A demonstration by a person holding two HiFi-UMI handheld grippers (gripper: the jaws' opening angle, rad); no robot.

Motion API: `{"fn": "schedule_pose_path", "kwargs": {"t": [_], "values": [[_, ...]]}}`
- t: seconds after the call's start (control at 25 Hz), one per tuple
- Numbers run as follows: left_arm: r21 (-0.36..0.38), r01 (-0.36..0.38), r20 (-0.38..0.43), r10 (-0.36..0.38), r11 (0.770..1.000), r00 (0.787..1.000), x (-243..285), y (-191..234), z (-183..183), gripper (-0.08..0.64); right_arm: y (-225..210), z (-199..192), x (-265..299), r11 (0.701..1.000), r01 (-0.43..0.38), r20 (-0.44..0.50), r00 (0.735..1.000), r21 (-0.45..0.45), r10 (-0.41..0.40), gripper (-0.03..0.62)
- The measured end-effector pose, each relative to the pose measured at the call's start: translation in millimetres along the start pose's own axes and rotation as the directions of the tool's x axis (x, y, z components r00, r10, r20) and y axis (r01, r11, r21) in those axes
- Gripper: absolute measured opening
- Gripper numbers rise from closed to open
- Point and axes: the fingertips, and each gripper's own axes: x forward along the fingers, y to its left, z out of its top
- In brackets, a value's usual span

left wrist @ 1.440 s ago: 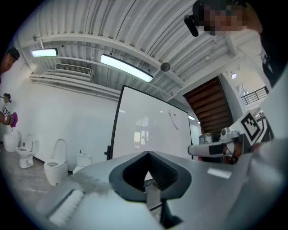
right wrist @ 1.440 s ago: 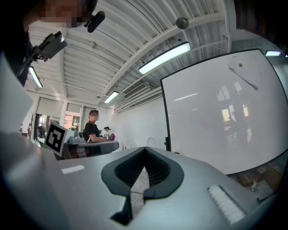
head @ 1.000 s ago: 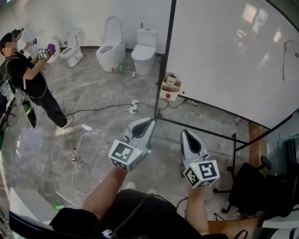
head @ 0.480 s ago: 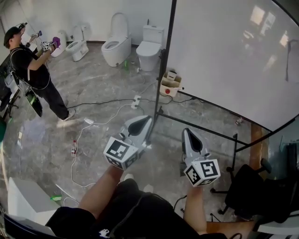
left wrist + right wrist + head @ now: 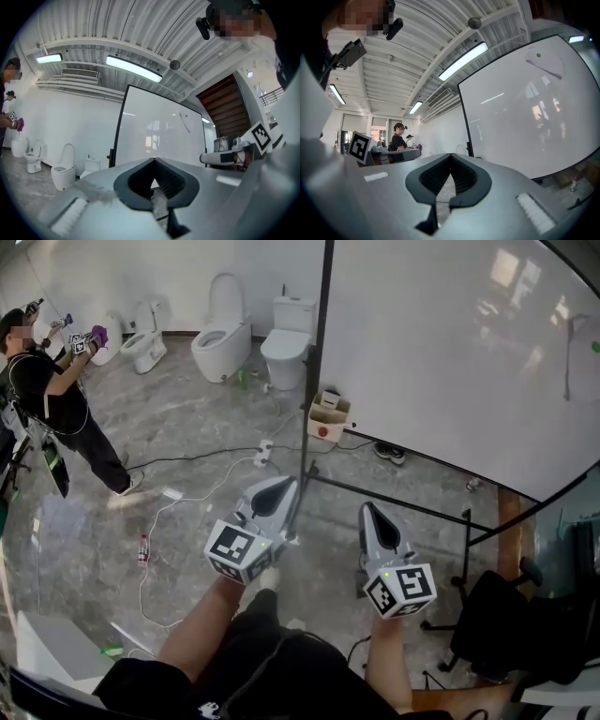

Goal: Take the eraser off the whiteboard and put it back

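Observation:
The big whiteboard (image 5: 450,352) stands on a black frame at the right of the head view. High on it sits a pale eraser (image 5: 544,60) with a green dot, which in the head view is a small shape near the right edge (image 5: 568,351). In the left gripper view the eraser (image 5: 185,123) is a faint mark on the board. My left gripper (image 5: 286,486) and right gripper (image 5: 364,510) are held side by side, well short of the board and pointing level toward it. Both are shut, with nothing between the jaws (image 5: 153,159) (image 5: 450,154).
Black stand legs (image 5: 394,502) run across the floor ahead. A cardboard box (image 5: 326,416), a power strip (image 5: 263,452) and cables lie near the frame's post. Toilets (image 5: 221,334) line the far wall. Another person (image 5: 52,399) stands far left. A black chair (image 5: 511,615) is at right.
The head view has swung slightly. My right gripper has drifted a little left and lower in the picture. The left gripper has barely moved. Both stay shut.

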Motion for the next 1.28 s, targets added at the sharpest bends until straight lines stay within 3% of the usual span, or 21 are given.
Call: {"fn": "schedule_pose_path", "kwargs": {"t": [0.4,0.76,1.0,1.28], "values": [[0.004,0.039,-0.01,-0.039,0.999,0.999,46,32,-9,0.002,-20,3,42,0.998,0.056,0.003,0.998,-0.012,-0.056,0.005],[-0.049,0.132,-0.005,-0.133,0.99,0.991,100,79,-8,0.002,-42,6,103,0.99,0.134,-0.02,0.991,-0.051,-0.135,0.004],[-0.029,0.179,-0.025,-0.18,0.983,0.983,130,115,-22,0.002,-45,21,141,0.988,0.155,0.053,0.986,0.012,-0.155,0.005],[-0.028,0.222,-0.007,-0.222,0.975,0.975,147,143,-34,0.003,-53,12,175,0.976,0.216,0.03,0.976,-0.002,-0.216,0.005]]}}
